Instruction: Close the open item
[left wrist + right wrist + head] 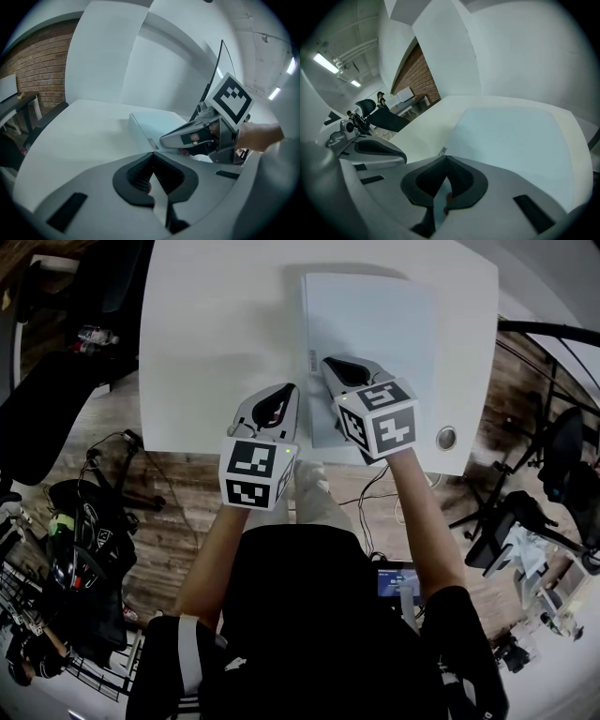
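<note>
Wood flooring strewn with cables and gear surrounds a white table, and the left gripper view shows a brick wall behind it.

A flat pale box lies on the table at about 1 o'clock from the table's middle, square to the edges. Its top looks level and down all round, with no raised flap or gap in any view, so it appears closed already or very nearly so. It looks like thin, smooth card or plastic: light, fairly stiff across the top, and slick enough to slide on the bare table if pushed sideways. The safest contact would be a downward press on the lid near its free edge, with the other gripper steadying a side wall.

The right gripper hangs over the box's 7 o'clock corner, jaws brought together with nothing between them. The left gripper is just beside it at 9 o'clock, over bare table, its jaws likewise closed and empty.

A small label sits on the box's left edge. A round metal cap is set in the table at 5 o'clock from the box.
</note>
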Action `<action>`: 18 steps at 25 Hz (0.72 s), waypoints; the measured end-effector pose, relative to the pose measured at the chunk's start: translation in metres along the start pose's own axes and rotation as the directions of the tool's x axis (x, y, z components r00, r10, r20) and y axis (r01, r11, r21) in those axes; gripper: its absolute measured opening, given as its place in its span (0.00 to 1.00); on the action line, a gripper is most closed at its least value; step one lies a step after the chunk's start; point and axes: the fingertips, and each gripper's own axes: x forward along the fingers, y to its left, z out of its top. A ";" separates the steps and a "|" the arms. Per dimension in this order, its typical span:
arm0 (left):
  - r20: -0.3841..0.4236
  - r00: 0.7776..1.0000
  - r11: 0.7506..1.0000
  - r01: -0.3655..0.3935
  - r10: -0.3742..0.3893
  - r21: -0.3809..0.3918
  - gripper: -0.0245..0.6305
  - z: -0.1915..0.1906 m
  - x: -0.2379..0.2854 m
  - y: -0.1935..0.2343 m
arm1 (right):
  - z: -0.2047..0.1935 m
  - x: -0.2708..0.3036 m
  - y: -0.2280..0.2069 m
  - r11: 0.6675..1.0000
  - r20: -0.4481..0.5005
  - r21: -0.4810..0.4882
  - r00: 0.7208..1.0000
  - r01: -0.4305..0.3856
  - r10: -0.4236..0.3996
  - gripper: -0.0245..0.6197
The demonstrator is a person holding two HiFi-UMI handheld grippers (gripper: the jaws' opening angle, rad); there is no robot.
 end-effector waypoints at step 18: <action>-0.015 1.000 1.000 0.003 -0.003 -0.014 0.06 -0.009 0.007 0.006 | -0.002 0.007 -0.002 0.998 -0.065 0.062 0.998 -0.022 0.026 0.10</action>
